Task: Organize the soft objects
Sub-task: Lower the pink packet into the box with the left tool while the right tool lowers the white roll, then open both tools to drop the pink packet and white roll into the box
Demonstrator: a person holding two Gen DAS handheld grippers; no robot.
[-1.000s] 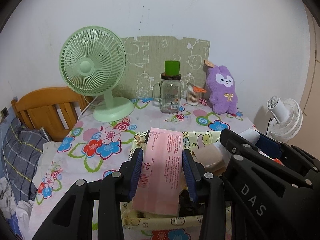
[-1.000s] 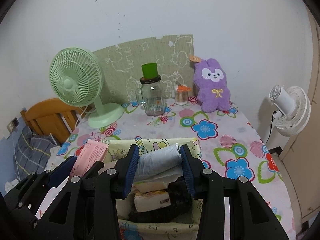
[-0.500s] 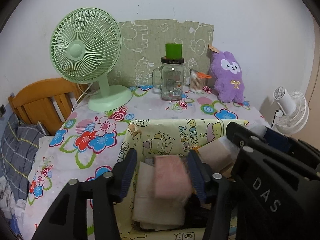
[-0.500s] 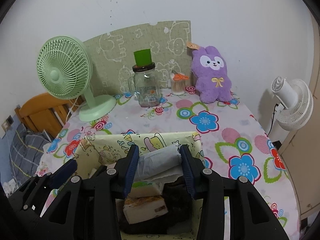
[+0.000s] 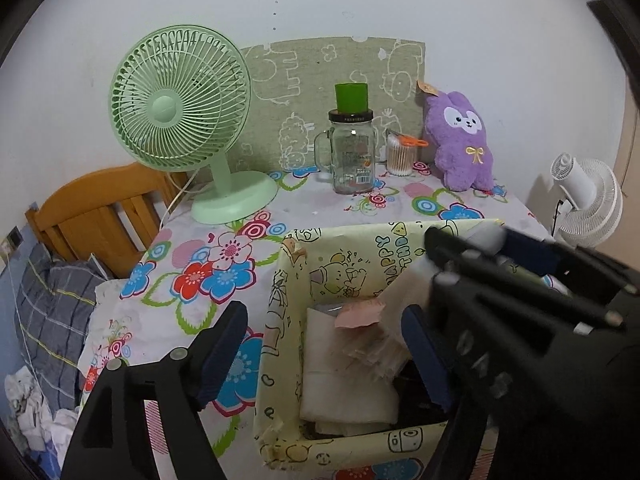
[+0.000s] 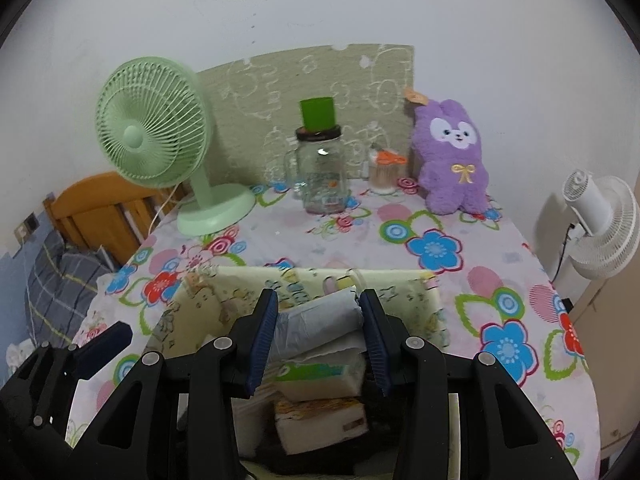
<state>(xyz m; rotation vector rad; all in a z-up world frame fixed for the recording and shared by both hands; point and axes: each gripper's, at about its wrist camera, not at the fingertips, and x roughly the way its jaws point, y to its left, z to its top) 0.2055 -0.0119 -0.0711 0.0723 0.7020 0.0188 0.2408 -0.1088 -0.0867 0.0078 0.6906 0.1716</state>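
Two black hand-held grippers worked over one yellow cartoon-print fabric box [image 5: 356, 264]: the left gripper [image 5: 326, 354] was opening, its jaws apart above a loose pink packet [image 5: 358, 316], while the right gripper [image 6: 318, 330] clenched a grey-white soft roll [image 6: 318, 320].

left gripper [image 5: 324, 344] jaws opening, pink pack [image 5: 356, 316] released, now lying inside the yellow box [image 5: 340, 264]

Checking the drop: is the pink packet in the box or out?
In: the pink packet lies inside the box, clear of the opening left gripper.
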